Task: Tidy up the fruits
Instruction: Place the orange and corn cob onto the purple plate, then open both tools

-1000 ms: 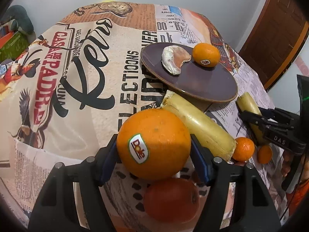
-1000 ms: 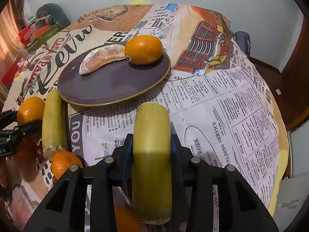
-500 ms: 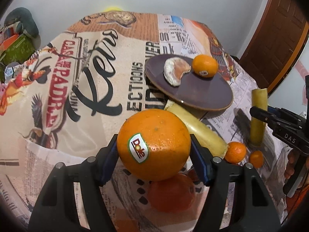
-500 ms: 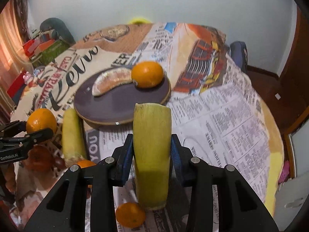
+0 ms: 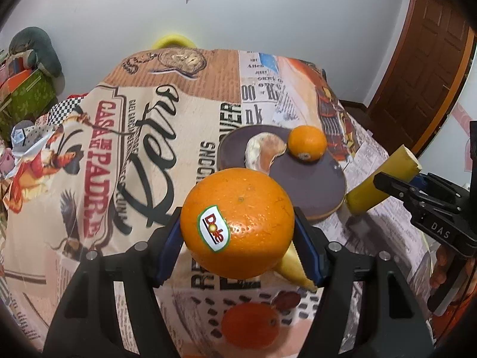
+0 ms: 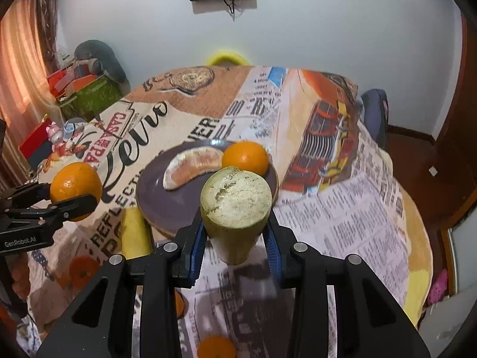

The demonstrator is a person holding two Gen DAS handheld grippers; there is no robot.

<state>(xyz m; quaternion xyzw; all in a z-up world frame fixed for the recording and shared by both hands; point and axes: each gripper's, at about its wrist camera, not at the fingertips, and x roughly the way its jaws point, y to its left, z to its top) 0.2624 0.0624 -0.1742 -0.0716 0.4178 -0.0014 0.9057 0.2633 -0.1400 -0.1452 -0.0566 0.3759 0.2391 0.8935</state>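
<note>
My left gripper point(image 5: 238, 232) is shut on a large orange with a Dole sticker point(image 5: 237, 223), held above the table; it also shows in the right wrist view point(image 6: 76, 189). My right gripper point(image 6: 235, 232) is shut on a yellow-green cut stalk piece point(image 6: 235, 205), tilted end-up above the table; it also shows in the left wrist view point(image 5: 378, 182). A dark purple plate point(image 6: 167, 203) holds a peeled citrus segment point(image 6: 193, 168) and a small orange point(image 6: 246, 156).
A second yellow stalk piece point(image 6: 135, 232) lies left of the plate. Loose oranges lie on the newspaper-print cloth point(image 5: 249, 325), point(image 6: 216, 347), point(image 6: 82, 271). Boxes and clutter point(image 6: 83, 95) stand at the far left. A brown door point(image 5: 417, 68) is at right.
Both grippers have risen with their fruit. The right gripper has tilted the stalk piece so its cut end faces the camera. The table looks further below.
</note>
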